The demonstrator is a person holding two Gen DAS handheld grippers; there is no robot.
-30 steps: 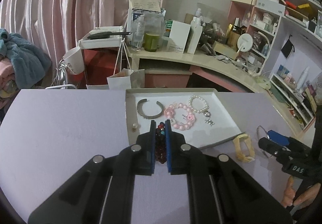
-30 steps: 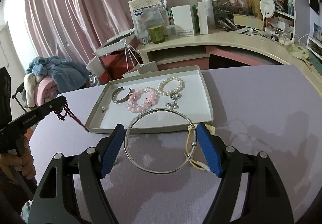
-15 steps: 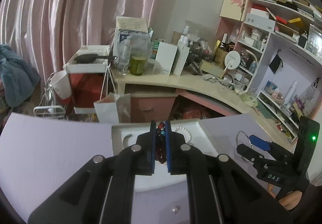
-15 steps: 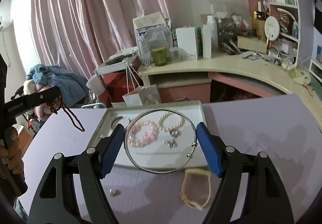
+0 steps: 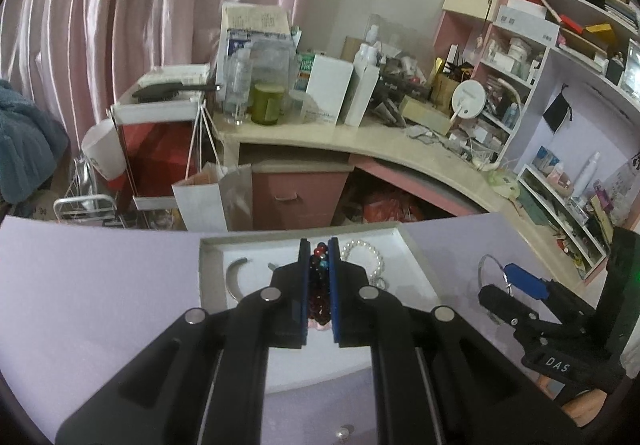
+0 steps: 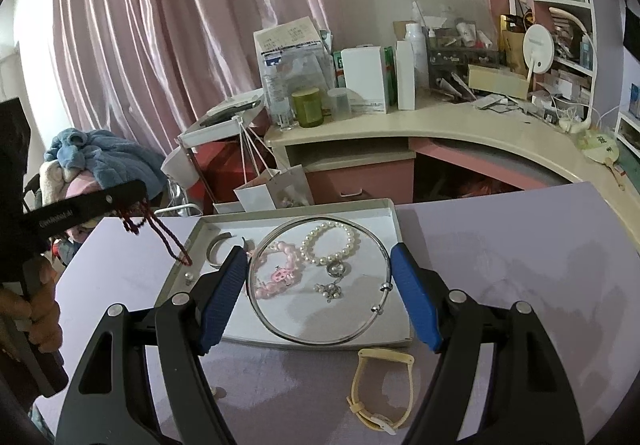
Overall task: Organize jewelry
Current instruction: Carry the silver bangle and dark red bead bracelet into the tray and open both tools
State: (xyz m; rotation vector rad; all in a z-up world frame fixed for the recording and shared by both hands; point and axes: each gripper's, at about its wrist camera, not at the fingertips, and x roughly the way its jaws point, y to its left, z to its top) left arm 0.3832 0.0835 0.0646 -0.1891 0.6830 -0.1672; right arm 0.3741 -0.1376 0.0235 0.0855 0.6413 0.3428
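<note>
Left wrist view: left gripper point(image 5: 319, 285) pinched tight on dark red bead strand point(image 5: 319, 295), strand running lengthwise between pads, above tray point(image 5: 212, 245).

Right wrist view: right gripper point(image 6: 320, 299) spread wide, pads clamping silver bangle point(image 6: 320, 281) at opposite sides, ring roughly flat, over tray point(image 6: 396, 221). Bead strand point(image 6: 168, 241) dangles down toward tray's left edge.
</note>
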